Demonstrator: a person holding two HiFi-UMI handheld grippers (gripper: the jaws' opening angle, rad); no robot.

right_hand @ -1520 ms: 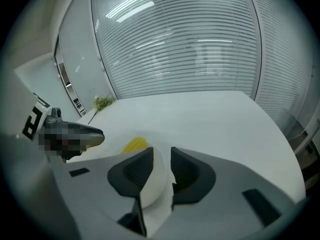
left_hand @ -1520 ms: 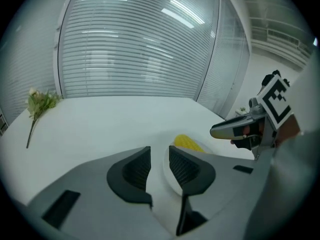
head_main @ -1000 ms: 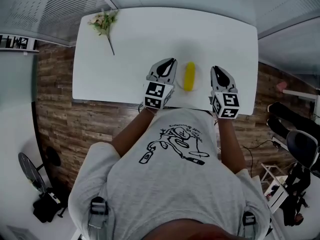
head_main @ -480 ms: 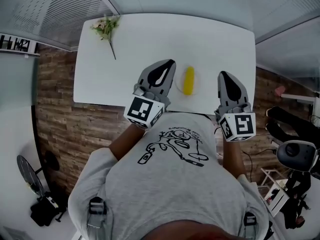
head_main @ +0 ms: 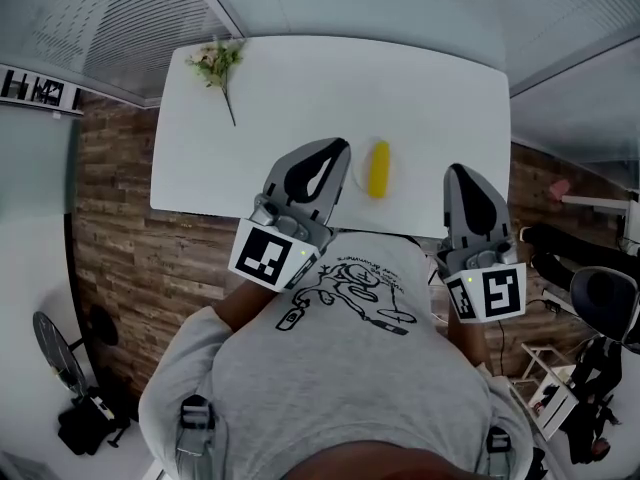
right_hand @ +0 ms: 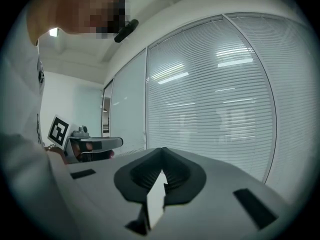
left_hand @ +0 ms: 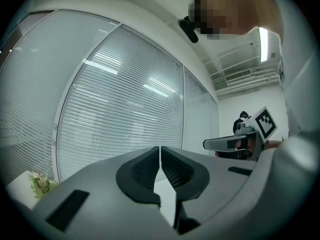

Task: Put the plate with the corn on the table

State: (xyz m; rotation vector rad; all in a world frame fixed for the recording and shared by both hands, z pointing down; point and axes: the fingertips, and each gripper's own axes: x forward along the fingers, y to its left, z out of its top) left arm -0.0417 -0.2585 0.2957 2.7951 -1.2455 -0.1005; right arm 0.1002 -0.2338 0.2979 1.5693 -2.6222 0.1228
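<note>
The plate [head_main: 396,174] under the corn [head_main: 378,168] was nearly lost against the white table [head_main: 440,98], its left rim hidden behind the left gripper [head_main: 340,148]. That gripper and the right gripper [head_main: 458,173] covered stretches of the table's near edge. The left gripper view's lens edge cut off the flower sprig [left_hand: 39,183], which was too small to identify in the head view.

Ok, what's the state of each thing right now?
Plate: flat on the table, not gripped.
Corn: lying on the plate.
Left gripper: shut, empty, clear of the plate.
Right gripper: shut, empty, clear of the plate.
Flowers: lying at the table's far left corner.
</note>
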